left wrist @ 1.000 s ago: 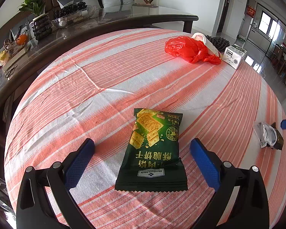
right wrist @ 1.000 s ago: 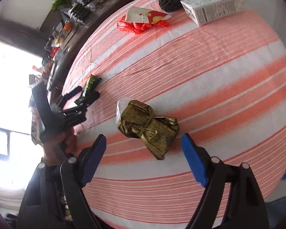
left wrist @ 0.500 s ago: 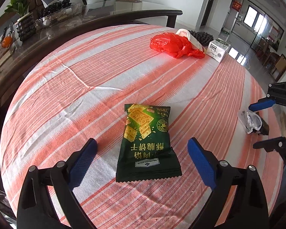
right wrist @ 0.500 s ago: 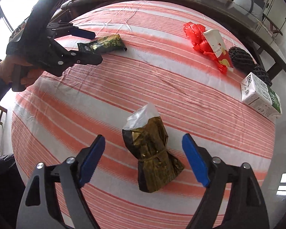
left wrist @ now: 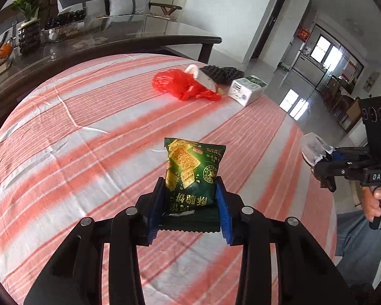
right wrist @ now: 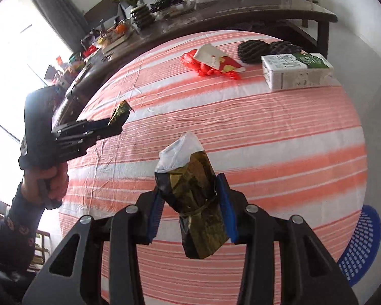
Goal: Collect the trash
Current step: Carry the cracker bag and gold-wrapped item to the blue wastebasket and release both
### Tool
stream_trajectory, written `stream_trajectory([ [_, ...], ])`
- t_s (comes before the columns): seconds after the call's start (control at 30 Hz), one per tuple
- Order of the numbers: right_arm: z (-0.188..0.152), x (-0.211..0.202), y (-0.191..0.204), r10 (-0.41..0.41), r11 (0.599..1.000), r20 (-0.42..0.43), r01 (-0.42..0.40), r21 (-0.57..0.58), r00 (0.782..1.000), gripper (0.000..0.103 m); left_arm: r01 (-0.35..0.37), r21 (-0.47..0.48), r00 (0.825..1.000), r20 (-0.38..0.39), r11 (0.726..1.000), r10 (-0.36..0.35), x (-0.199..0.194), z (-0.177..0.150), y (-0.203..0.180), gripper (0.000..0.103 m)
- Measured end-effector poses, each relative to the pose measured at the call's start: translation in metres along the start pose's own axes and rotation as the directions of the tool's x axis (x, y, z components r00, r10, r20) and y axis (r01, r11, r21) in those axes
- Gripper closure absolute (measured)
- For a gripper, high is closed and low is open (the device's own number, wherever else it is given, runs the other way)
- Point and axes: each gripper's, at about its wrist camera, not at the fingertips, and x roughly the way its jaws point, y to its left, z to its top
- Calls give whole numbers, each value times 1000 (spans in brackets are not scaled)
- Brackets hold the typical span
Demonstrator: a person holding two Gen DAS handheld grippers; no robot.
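Two grabs underway | left gripper (left wrist: pixel 190 203) closing on green cracker packet (left wrist: pixel 194 170) | right gripper (right wrist: pixel 191 208) closing on gold wrapper (right wrist: pixel 193 198) | next: lift, find bin

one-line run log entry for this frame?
left gripper: closing on green cracker packet | right gripper: closing on gold-foil wrapper | striped tablecloth below

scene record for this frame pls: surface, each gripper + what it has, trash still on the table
surface: striped tablecloth
left gripper: jaws closing on green cracker packet, pads against its sides
right gripper: jaws closing on gold foil wrapper, pads against it
still on table: red plastic bag, white carton, dark mesh pieces
bin: none clearly seen
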Motion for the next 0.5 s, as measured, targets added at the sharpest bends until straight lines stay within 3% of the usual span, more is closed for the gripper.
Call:
stream_trajectory([
  [0.2,-20,-47,-43,4,992,95,-16,122,995,64,74,99,997,-15,992,-73,16,4,-79,65],
  [0.5,-66,-125,-134,-138,954,198,77,288,970,64,210,185,977,-66,960,-201,54,16,-199,65],
])
